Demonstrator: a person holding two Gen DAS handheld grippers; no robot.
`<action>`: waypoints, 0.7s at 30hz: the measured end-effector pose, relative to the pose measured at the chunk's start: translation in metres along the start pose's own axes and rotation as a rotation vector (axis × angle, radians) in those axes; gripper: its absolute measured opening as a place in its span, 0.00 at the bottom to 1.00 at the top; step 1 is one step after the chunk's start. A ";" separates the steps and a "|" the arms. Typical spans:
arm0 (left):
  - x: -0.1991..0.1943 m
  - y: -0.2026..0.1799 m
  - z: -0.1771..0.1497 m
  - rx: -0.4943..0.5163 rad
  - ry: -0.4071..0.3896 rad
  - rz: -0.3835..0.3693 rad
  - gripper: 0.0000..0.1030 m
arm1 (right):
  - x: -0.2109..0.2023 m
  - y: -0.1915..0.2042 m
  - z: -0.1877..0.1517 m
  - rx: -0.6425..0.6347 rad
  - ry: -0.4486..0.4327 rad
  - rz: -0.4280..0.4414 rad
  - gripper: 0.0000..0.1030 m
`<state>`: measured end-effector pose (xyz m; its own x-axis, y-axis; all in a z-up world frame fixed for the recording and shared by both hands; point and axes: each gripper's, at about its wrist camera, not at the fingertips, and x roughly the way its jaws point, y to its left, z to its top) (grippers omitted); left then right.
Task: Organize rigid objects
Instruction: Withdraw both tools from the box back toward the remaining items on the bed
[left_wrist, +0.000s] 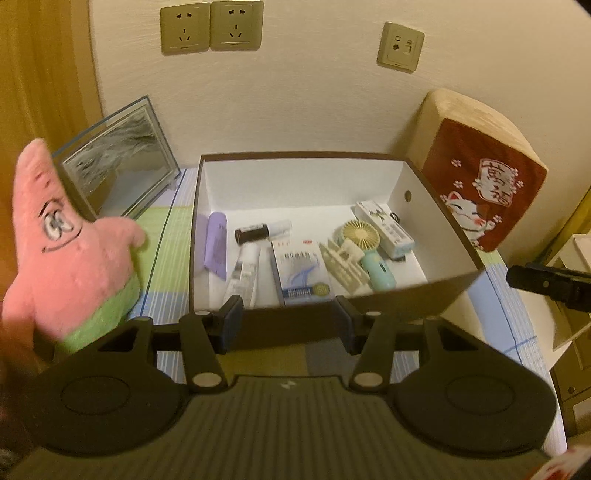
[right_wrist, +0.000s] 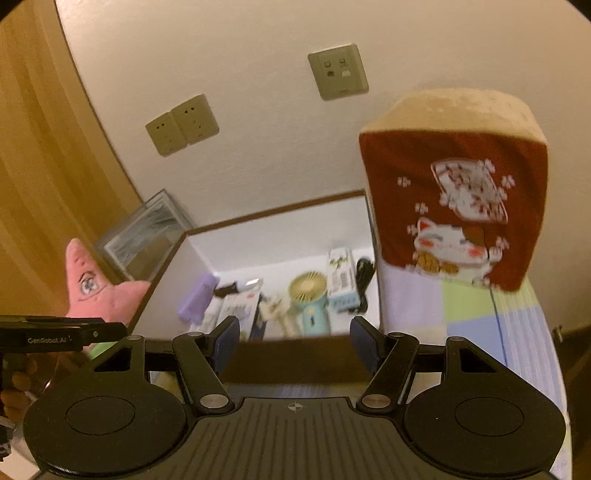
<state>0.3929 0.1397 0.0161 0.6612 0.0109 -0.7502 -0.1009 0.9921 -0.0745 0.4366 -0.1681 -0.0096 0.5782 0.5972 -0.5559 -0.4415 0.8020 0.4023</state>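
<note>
A brown box with a white inside stands open against the wall. In it lie a purple pouch, a brown bottle, a white tube, a blue and white packet, a cream clip, a mint hand fan and a long white carton. My left gripper hangs open just before the box's near wall, nothing between its fingers. My right gripper is open too, in front of the same box, and holds nothing.
A pink star plush stands left of the box, with a glass frame behind it. A red lucky-cat cushion leans on the wall to the right. A checked cloth covers the surface. Wall sockets sit above.
</note>
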 end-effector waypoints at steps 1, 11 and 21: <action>-0.005 -0.001 -0.005 -0.001 0.002 -0.002 0.50 | -0.004 0.001 -0.004 0.006 0.003 0.004 0.64; -0.038 -0.007 -0.048 -0.014 0.020 -0.009 0.53 | -0.035 0.016 -0.039 0.011 0.026 0.011 0.64; -0.057 -0.020 -0.082 -0.027 0.046 -0.034 0.53 | -0.052 0.031 -0.073 0.003 0.081 0.025 0.64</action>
<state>0.2964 0.1089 0.0068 0.6296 -0.0292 -0.7764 -0.0997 0.9880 -0.1180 0.3427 -0.1752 -0.0215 0.5096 0.6144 -0.6024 -0.4533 0.7868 0.4189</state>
